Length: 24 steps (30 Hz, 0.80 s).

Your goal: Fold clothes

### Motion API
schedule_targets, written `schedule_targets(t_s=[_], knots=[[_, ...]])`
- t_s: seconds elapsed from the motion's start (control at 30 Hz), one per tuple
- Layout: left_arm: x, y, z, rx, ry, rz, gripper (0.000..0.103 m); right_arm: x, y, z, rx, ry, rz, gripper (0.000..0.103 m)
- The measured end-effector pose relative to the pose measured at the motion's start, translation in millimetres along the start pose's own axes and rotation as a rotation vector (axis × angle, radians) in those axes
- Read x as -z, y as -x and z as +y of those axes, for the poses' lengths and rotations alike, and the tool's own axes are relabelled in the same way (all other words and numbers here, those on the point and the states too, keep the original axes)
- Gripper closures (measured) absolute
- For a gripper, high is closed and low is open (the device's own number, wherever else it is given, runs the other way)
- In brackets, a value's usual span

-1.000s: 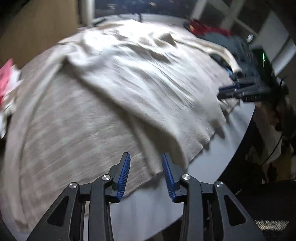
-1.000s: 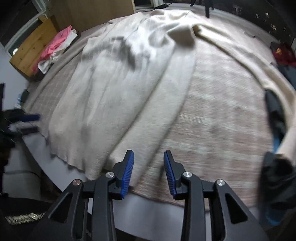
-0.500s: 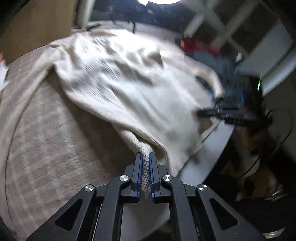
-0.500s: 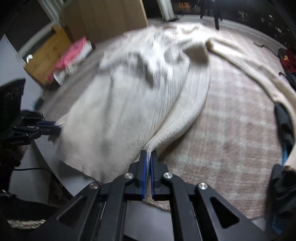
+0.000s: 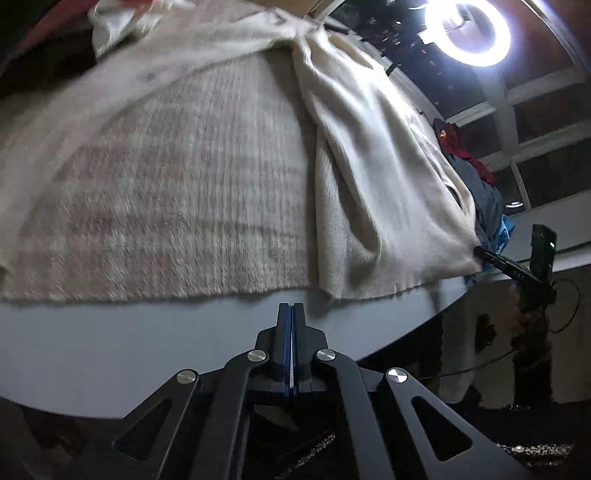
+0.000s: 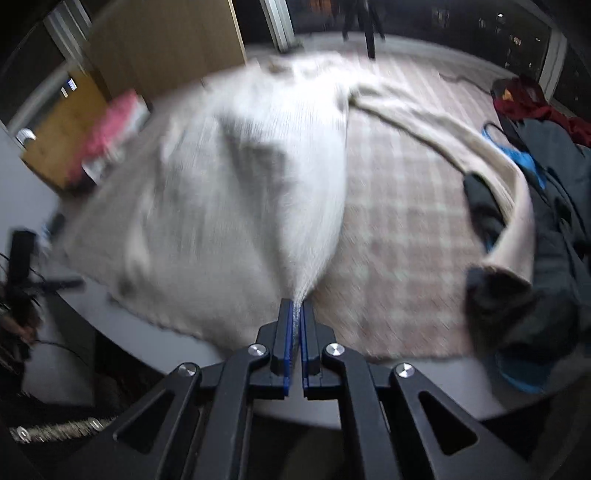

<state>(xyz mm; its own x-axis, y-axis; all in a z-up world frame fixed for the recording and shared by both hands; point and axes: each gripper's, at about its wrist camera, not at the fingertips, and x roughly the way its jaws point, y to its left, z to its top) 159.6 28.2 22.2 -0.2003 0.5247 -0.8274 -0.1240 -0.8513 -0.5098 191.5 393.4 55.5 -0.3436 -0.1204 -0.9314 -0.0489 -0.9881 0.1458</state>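
Observation:
A cream knitted sweater (image 5: 369, 166) lies spread on a plaid cloth (image 5: 166, 184) over a round grey table (image 5: 147, 332). My left gripper (image 5: 291, 308) is shut over the bare table rim with no cloth between its pads. The sweater's near hem corner (image 5: 327, 293) lies just to its right, apart from it. My right gripper (image 6: 295, 306) is shut on the hem of the sweater (image 6: 240, 203), which rises taut from the jaws. In the left wrist view the right gripper (image 5: 480, 253) pinches the far hem corner. The left gripper (image 6: 74, 284) shows blurred at the left, clear of the cloth.
A pile of dark, blue and red clothes (image 6: 546, 206) sits at the table's right side, with one sweater sleeve (image 6: 491, 155) draped toward it. A pink item (image 6: 110, 129) rests on a wooden box beyond the table. A ring light (image 5: 467, 33) glares above.
Both grippers closed on the sweater's hem. The left one then came away from the cloth and swung sideways, rolling. The right one rose with the hem in it.

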Motion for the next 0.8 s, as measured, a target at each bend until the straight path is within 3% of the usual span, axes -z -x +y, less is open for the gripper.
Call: schedule_targets(t_s=[0.1,0.17,0.23,0.3,0.43,0.53,0.57,0.67,0.8], knots=[[-21,24,4,-0.109,-0.062,-0.076,0.100,-23,23,-3,-0.024,-0.031,-0.065,0.094],[-31,35,8,-0.120,-0.083,-0.105,0.096,-46,37,15,-0.046,0.005,-0.129,0.088],[-49,30,3,-0.101,-0.104,-0.120,0.090,-73,43,42,-0.074,0.067,-0.175,0.080],[-73,15,-5,-0.082,-0.132,-0.129,0.086,-103,39,70,-0.070,0.136,-0.209,0.078],[-125,-4,-29,-0.164,-0.214,-0.154,0.084,-159,21,90,0.001,0.232,-0.245,0.078],[-182,-9,-44,-0.208,-0.244,-0.192,0.077,-202,10,59,0.064,0.216,-0.258,0.077],[-200,-9,-45,-0.219,-0.241,-0.206,0.070,-219,5,41,0.058,0.193,-0.261,0.073],[-256,-17,-41,-0.208,-0.206,-0.224,0.058,-265,-14,-11,0.078,0.129,-0.270,0.068],[-315,-53,-24,-0.284,-0.165,-0.216,0.059,-316,-59,-55,0.075,0.117,-0.253,0.067]])
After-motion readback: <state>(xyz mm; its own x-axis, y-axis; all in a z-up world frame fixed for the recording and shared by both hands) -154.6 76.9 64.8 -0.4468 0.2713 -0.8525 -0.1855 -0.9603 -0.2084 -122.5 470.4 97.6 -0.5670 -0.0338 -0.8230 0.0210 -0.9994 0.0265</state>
